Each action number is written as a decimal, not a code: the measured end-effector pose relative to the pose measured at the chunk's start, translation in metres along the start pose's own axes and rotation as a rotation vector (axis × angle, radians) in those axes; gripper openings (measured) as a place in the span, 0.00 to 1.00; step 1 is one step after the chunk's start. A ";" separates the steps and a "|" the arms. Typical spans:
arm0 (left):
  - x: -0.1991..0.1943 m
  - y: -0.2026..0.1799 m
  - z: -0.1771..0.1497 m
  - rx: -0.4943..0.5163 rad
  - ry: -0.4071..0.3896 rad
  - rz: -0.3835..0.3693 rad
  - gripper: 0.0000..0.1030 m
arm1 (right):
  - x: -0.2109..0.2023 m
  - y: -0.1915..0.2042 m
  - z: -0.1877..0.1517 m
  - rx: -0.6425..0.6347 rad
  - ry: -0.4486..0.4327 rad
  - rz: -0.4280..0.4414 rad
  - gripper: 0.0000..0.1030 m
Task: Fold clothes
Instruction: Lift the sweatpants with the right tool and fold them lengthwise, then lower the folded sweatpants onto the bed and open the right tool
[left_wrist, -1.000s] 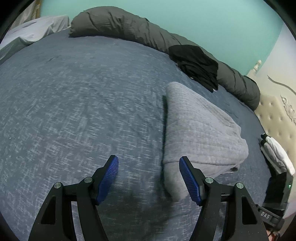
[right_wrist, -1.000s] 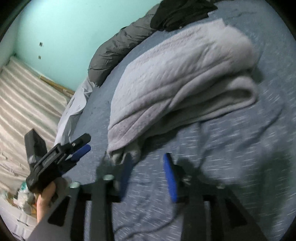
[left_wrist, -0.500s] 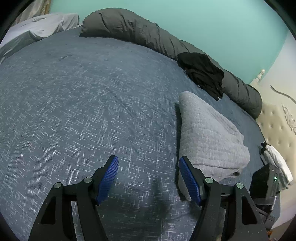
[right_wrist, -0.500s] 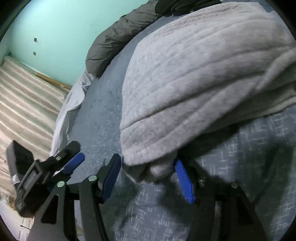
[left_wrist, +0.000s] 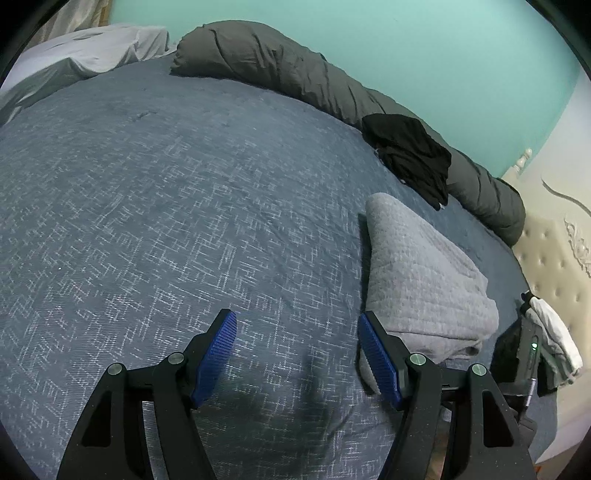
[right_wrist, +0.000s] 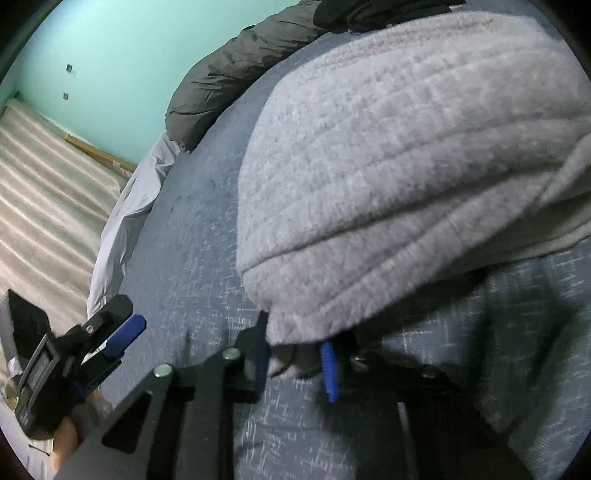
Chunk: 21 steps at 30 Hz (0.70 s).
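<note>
Item: grey garment (right_wrist: 406, 158), thick ribbed knit, already folded into a stacked bundle. It lies on the blue bedspread (left_wrist: 184, 206), toward the headboard (left_wrist: 554, 266) side of the bed, with its near corner drooping toward you.

Your right gripper (right_wrist: 295, 360): the jaws are closing on that near corner. A wad of grey cloth sits between the blue pads, and they appear to pinch it.

Your left gripper (left_wrist: 297, 354): the jaws stand wide apart with nothing between them, only bare bedspread beneath. The bundle lies just beside its right finger (left_wrist: 378, 356); contact cannot be told.

Step in hand, as judged: taking hold of the folded bundle's corner, either for one more fold or to carry it off.

Next move calls for: a firm pinch through all the layers at the corner, so the lower ones do not slip out. Your left gripper probably needs to take the adjacent edge before any lift.

Surroundings: black garment (left_wrist: 410, 155), rumpled, resting against the dark grey duvet roll (left_wrist: 280, 70) along the far side below the teal wall (left_wrist: 424, 48). It looks not yet folded.
</note>
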<state>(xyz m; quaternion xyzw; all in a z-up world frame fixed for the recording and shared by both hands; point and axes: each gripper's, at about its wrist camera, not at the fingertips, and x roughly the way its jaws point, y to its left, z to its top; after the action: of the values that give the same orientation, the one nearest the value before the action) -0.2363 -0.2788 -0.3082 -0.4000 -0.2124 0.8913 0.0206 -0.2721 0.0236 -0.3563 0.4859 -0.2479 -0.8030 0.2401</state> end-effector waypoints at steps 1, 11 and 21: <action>-0.001 0.001 0.000 -0.003 -0.002 0.000 0.70 | -0.006 0.001 -0.001 -0.009 -0.002 0.001 0.15; -0.014 -0.007 -0.011 0.014 -0.016 0.002 0.70 | -0.067 0.011 -0.002 -0.058 -0.032 0.009 0.12; -0.032 -0.019 -0.036 0.048 0.003 -0.012 0.70 | -0.138 -0.013 -0.018 -0.053 -0.052 -0.004 0.12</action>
<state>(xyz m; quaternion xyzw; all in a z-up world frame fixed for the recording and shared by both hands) -0.1917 -0.2552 -0.2994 -0.3996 -0.1932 0.8954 0.0361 -0.2004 0.1168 -0.2806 0.4588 -0.2317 -0.8222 0.2447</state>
